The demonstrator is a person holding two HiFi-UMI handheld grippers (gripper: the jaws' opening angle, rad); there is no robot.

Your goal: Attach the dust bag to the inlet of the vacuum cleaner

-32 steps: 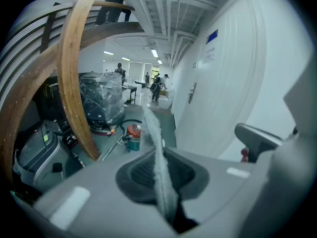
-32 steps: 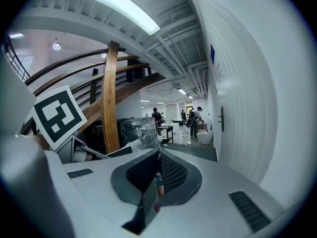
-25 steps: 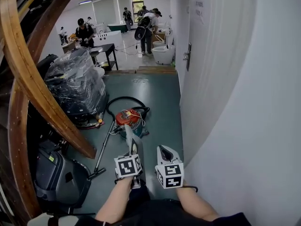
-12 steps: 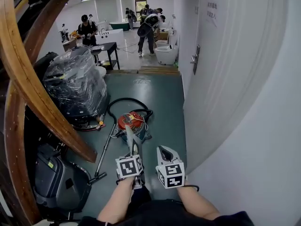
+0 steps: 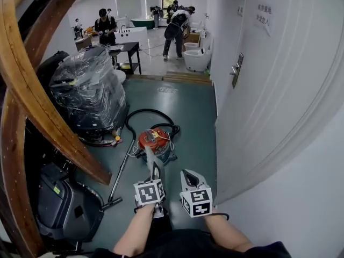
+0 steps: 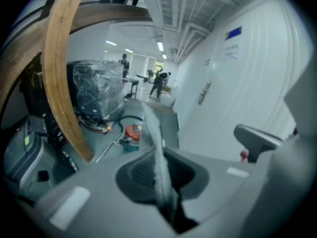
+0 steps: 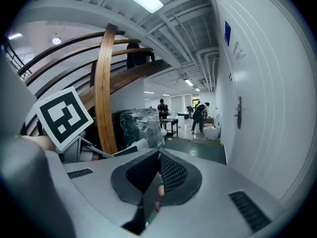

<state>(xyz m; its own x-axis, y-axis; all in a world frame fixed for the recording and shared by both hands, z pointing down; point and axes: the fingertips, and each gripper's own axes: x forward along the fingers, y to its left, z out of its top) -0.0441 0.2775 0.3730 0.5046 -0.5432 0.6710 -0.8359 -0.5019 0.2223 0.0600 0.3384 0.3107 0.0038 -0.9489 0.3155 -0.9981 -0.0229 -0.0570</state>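
A red and teal vacuum cleaner point(image 5: 156, 144) stands on the green floor ahead, with its black hose point(image 5: 153, 114) looped behind it and its wand point(image 5: 119, 173) lying to the left. My left gripper point(image 5: 155, 172) is shut on a flat grey-white dust bag point(image 5: 149, 157), which sticks up edge-on between the jaws and overlaps the vacuum cleaner. In the left gripper view the dust bag point(image 6: 157, 152) rises from the jaws, with the vacuum cleaner point(image 6: 132, 132) small beyond it. My right gripper point(image 5: 188, 174) is beside the left one, shut and empty; its jaws point(image 7: 155, 176) meet with nothing between them.
A plastic-wrapped machine point(image 5: 88, 93) stands at the left behind a curved wooden beam point(image 5: 48, 122). A grey machine point(image 5: 64, 208) sits at lower left. A white wall with a door point(image 5: 269, 90) runs along the right. People point(image 5: 177, 26) work far down the corridor.
The view has advanced along the corridor with both grippers carried forward side by side. The vacuum cleaner and the door look nearer. The dust bag stays held in the left gripper.
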